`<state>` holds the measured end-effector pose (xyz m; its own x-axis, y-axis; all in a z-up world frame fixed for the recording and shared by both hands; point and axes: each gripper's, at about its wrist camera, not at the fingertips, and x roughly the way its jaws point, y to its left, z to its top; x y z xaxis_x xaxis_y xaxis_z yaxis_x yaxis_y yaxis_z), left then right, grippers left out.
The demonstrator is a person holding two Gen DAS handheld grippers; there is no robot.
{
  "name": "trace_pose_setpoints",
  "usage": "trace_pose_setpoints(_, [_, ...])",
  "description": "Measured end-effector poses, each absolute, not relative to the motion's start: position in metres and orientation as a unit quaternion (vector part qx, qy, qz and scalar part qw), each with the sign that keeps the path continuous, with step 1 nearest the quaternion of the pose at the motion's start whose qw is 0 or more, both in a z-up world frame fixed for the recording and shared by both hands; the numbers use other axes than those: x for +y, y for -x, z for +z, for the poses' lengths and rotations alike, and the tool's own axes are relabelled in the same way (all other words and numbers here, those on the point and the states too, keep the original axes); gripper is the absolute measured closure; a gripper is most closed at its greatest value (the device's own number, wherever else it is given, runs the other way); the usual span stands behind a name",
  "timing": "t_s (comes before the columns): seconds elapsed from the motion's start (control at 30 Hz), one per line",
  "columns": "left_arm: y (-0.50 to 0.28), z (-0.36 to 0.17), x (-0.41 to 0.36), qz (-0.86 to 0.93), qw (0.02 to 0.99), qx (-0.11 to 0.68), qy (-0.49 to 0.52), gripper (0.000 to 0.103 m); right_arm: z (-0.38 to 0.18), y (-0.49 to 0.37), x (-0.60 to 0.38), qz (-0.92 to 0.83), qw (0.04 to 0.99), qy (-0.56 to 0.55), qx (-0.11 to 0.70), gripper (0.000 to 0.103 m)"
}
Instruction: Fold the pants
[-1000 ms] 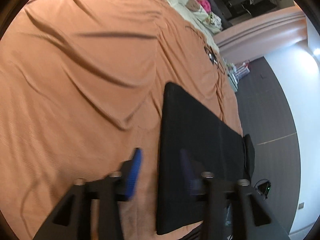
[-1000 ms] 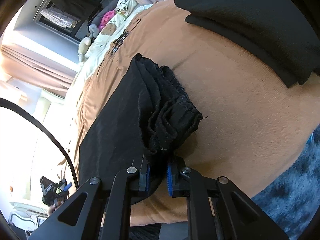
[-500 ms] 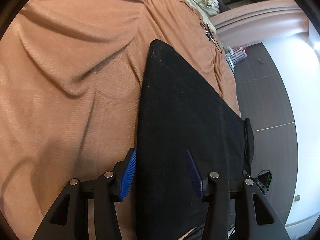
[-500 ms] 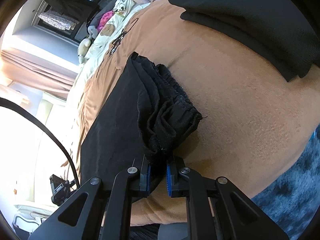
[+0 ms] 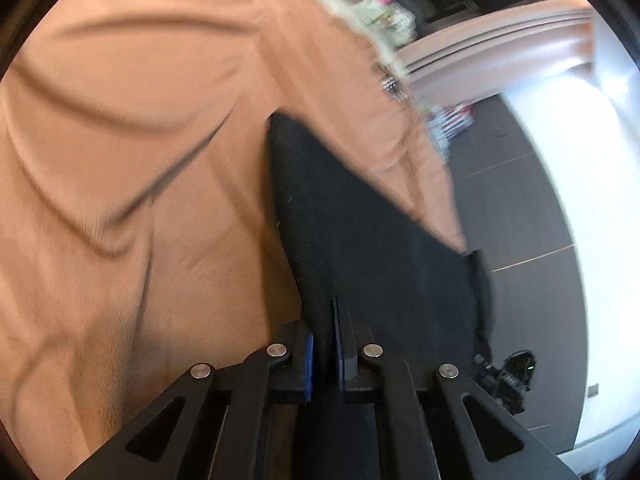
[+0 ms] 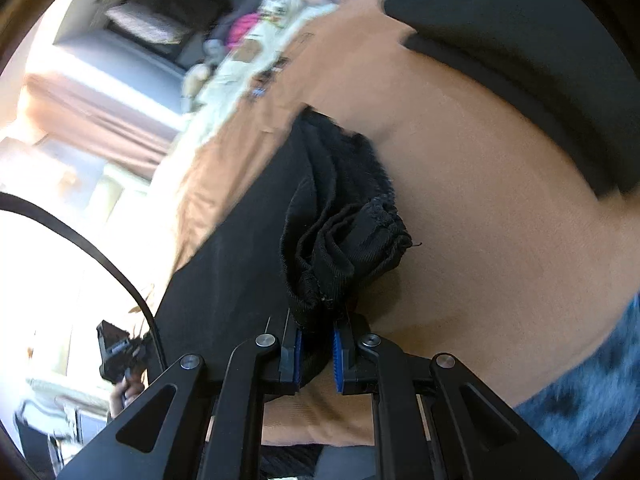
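Both grippers pinch the black fabric pants lying across the wrinkled orange bedspread: left gripper clamps one edge, right gripper grips the bunched waistband.

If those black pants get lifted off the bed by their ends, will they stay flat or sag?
Probably sag: the pants bunch into soft folds at the waistband where the right tool pinches them. The left tool grips a thin edge, so the cloth looks light. The knit seems unlikely to slip from the pads.
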<state>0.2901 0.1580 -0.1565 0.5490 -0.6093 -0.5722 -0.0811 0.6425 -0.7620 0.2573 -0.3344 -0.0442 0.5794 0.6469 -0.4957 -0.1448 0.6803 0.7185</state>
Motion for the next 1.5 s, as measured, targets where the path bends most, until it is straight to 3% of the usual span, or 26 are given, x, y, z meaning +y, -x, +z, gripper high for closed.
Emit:
trace_pose_setpoints(0.33, [-0.287,-0.094,0.169,-0.192,0.82,0.394,0.368,0.097,-0.022,-0.255,-0.313,0.273,0.827,-0.306,0.384,0.095])
trace_pose_setpoints(1.17, [-0.22,-0.062,0.321,-0.085,0.853,0.369,0.359,0.097,-0.061,-0.297,-0.172,0.347,0.784,-0.247,0.45,0.094])
trace_pose_setpoints(1.43, [-0.207,-0.117,0.331,-0.011,0.819,0.448,0.36,0.092,-0.084,-0.308,-0.196,0.311,0.775,-0.233,0.499,0.067])
trace_pose_setpoints(1.5, [-0.196,-0.13,0.336,0.005,0.812,0.448,0.373,0.076,-0.081,-0.307,-0.213,0.308,0.779,-0.236,0.492,0.062])
